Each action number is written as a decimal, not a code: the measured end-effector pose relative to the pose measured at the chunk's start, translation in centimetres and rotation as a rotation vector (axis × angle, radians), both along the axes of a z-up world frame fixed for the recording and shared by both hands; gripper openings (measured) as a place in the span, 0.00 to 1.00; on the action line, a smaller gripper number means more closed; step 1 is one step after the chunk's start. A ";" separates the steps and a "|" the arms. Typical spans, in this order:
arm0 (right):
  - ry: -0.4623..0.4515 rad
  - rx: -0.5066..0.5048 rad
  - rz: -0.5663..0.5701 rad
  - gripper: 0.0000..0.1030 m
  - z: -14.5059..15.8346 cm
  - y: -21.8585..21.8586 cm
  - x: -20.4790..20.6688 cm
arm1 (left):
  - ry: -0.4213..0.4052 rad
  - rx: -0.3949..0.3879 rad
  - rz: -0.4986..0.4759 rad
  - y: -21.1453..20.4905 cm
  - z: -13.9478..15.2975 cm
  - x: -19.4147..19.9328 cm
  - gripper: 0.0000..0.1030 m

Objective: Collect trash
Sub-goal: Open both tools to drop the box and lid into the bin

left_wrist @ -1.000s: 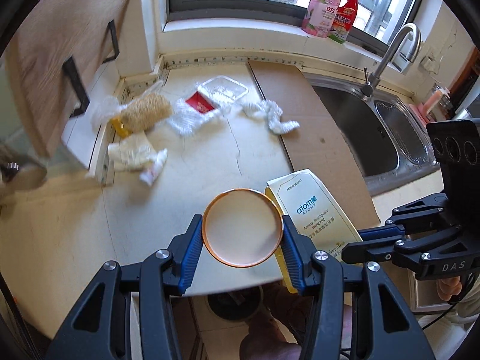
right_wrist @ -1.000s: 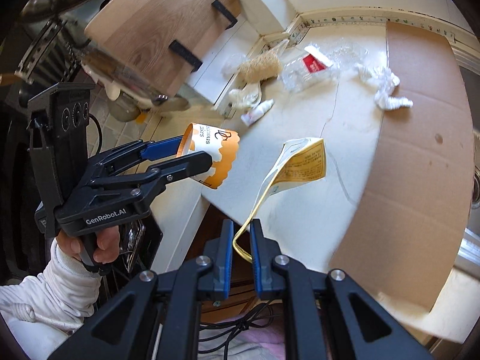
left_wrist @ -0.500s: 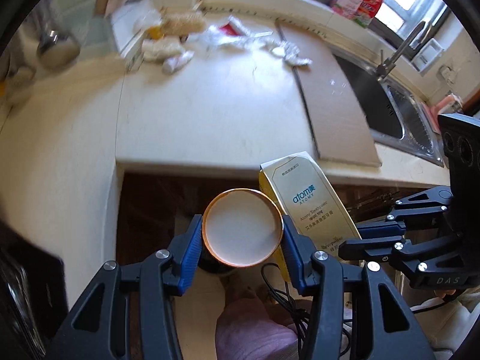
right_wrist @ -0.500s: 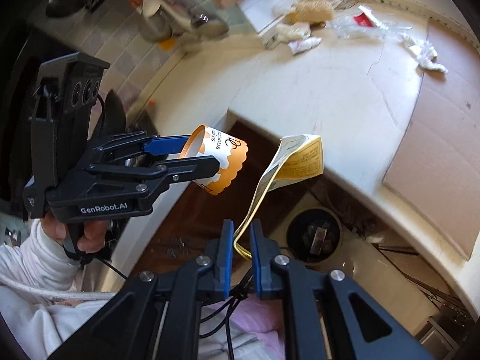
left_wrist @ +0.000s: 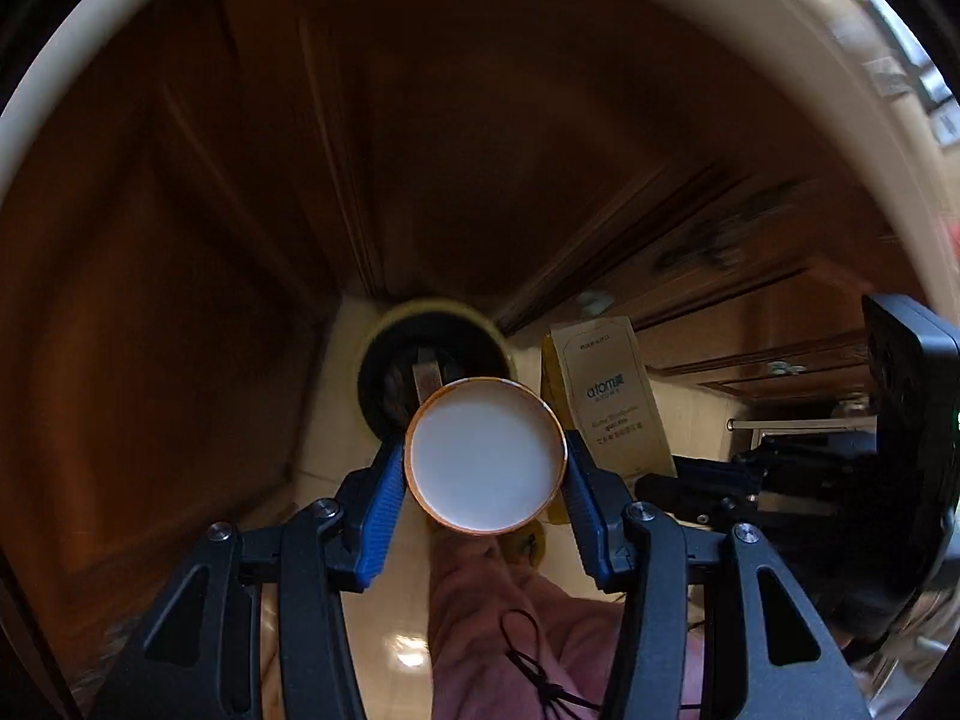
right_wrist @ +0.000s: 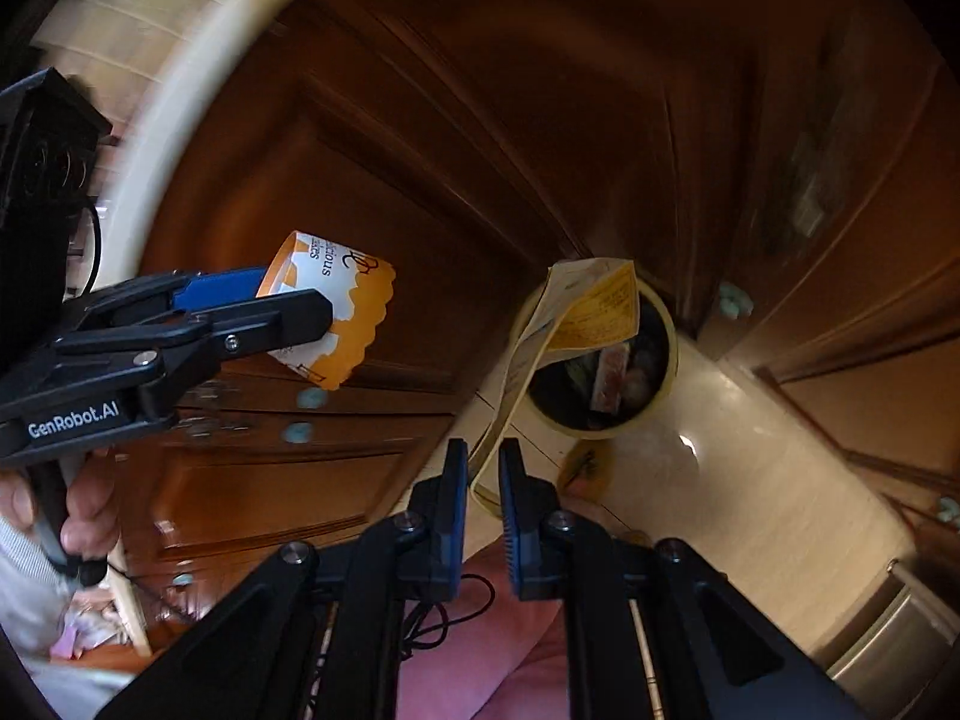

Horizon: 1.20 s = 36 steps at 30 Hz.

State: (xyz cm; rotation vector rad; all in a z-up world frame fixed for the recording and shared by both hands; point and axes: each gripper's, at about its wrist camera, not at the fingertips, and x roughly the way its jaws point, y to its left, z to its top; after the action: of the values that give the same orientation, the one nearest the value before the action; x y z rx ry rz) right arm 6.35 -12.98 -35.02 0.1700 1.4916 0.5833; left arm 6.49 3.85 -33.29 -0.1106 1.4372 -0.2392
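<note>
My left gripper [left_wrist: 486, 471] is shut on an orange and white paper cup [left_wrist: 485, 455], its open mouth facing the camera; in the right wrist view the same cup [right_wrist: 336, 315] hangs at the left in that gripper [right_wrist: 288, 312]. My right gripper [right_wrist: 483, 480] is shut on the edge of a flattened yellow toothpaste box [right_wrist: 591, 312], also seen beside the cup in the left wrist view [left_wrist: 609, 399]. Below both stands a round trash bin [right_wrist: 660, 396] with a pale rim and rubbish inside. The cup hovers just before the bin [left_wrist: 384, 360]; the box dangles over its left rim.
Dark wooden cabinet doors [left_wrist: 300, 180] rise behind the bin, under the pale counter edge [left_wrist: 828, 60]. The floor [right_wrist: 750, 480] is light tile. A pink-clad leg [left_wrist: 510, 630] is below the grippers. A hand [right_wrist: 84, 516] grips the left tool's handle.
Both grippers have dropped from above the counter to below its edge, close over the bin. The cup and box stay gripped. The counter trash has gone out of view.
</note>
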 end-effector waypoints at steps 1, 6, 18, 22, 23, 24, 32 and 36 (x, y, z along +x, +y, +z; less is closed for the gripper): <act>0.007 -0.005 -0.004 0.10 -1.7 0.2 0.3 | 0.022 -0.009 0.015 0.2 -2.2 0.4 0.47; 0.006 -0.050 -0.012 0.10 -8.9 1.8 2.7 | 0.099 -0.012 0.053 1.2 -11.4 2.2 0.48; 0.009 -0.124 0.028 0.09 -15.4 5.0 6.8 | 0.183 0.050 0.023 3.4 -18.1 3.3 0.74; 0.040 -0.141 0.038 0.10 -16.8 5.7 7.2 | 0.211 0.071 0.038 4.3 -18.5 2.5 0.74; 0.046 -0.146 0.041 0.10 -17.0 5.8 7.2 | 0.216 0.074 0.048 4.5 -18.5 2.3 0.74; 0.049 -0.149 0.045 0.10 -17.1 5.8 7.1 | 0.222 0.075 0.057 4.9 -18.4 2.0 0.74; 0.066 -0.166 0.070 0.10 -14.4 5.3 5.8 | 0.222 0.087 0.099 5.8 -16.4 0.9 0.74; 0.027 -0.156 0.055 0.10 -10.0 4.4 5.0 | 0.184 0.107 0.073 5.1 -12.5 0.6 0.74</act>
State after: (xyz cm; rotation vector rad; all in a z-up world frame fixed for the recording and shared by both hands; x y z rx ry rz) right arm 11.32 -8.62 -45.04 0.0158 1.5653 0.5080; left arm 7.05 8.95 -45.77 -0.1001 1.6226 -0.0934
